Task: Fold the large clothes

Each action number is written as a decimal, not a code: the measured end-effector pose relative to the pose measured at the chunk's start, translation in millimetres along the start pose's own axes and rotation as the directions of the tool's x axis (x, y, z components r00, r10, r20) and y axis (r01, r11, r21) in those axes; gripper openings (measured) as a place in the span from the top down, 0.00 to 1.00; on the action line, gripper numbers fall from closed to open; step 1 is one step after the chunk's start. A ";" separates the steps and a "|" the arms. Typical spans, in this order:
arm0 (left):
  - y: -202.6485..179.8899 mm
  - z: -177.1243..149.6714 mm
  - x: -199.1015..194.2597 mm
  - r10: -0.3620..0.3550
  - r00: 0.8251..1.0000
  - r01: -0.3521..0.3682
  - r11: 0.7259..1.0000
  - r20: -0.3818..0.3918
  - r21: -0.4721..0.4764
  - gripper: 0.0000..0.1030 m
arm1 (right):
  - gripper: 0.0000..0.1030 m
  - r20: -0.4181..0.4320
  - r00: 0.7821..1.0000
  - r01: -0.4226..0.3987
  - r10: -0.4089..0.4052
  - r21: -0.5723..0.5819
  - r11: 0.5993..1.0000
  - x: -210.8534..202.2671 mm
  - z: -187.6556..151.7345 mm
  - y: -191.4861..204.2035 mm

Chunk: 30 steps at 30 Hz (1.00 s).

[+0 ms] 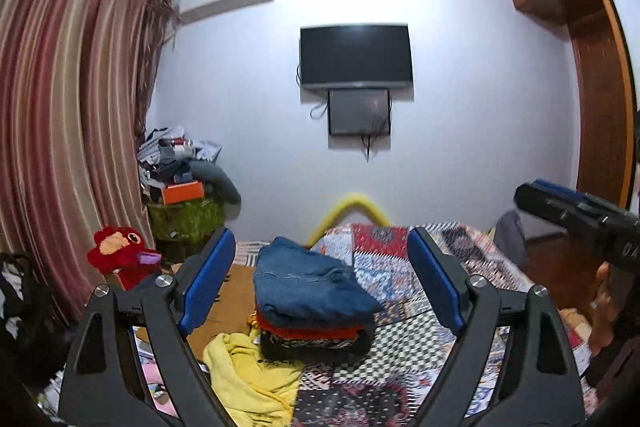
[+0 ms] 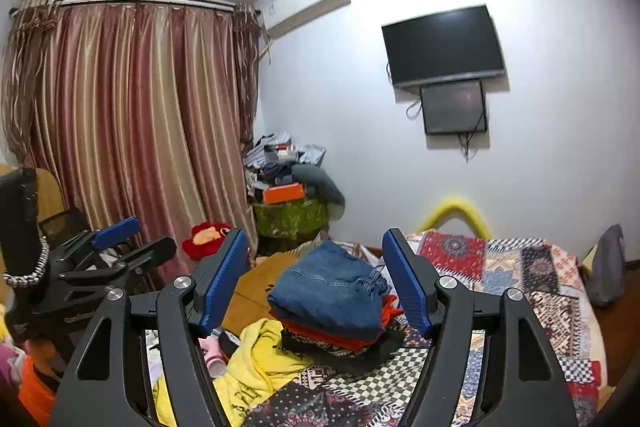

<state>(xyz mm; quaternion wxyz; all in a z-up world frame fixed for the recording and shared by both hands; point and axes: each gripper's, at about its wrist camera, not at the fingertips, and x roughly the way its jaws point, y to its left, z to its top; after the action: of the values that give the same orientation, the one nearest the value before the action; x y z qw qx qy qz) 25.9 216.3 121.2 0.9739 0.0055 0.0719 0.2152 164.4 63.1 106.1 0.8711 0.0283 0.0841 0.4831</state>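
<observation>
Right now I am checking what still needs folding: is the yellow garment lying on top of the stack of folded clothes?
No, the yellow garment lies crumpled on the bed beside the stack, whose top piece is the blue jeans.

Patchwork-quilted bed [image 1: 460, 267], folded clothes stack [image 1: 312, 303], crumpled yellow garment [image 1: 248, 379] beside it

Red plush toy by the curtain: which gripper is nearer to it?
Left. The left gripper is on the toy side of the bed; the right gripper is beyond the left one, farther from the toy.
</observation>
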 end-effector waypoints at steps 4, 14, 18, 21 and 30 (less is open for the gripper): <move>-8.5 -9.1 -30.7 0.021 0.999 -0.020 1.000 0.050 -0.006 0.14 | 0.28 0.020 1.000 0.005 -0.005 -0.019 1.000 -17.4 -10.7 11.8; -31.2 -26.5 -68.7 0.063 0.993 -0.067 0.997 0.102 0.034 0.00 | 0.00 0.077 0.988 0.141 -0.136 -0.058 0.988 -30.0 -18.9 18.9; -31.5 -29.4 -70.6 0.053 0.995 -0.055 0.998 0.090 0.015 0.00 | 0.00 0.064 0.989 0.137 -0.134 -0.039 0.990 -34.1 -21.5 17.2; -30.0 -30.8 -71.6 0.063 0.994 -0.064 0.998 0.091 0.006 0.00 | 0.00 0.056 0.989 0.135 -0.134 -0.023 0.991 -37.9 -26.1 14.0; -24.0 -39.0 -62.0 0.077 0.995 -0.077 0.997 0.060 -0.006 0.00 | 0.00 0.032 0.991 0.132 -0.132 -0.019 0.991 -37.1 -32.5 11.1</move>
<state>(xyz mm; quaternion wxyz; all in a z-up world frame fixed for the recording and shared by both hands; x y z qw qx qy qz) -25.2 167.7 90.2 0.9666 0.0128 0.0421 0.2525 130.2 36.6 79.9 0.9025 0.0209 0.0674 0.4248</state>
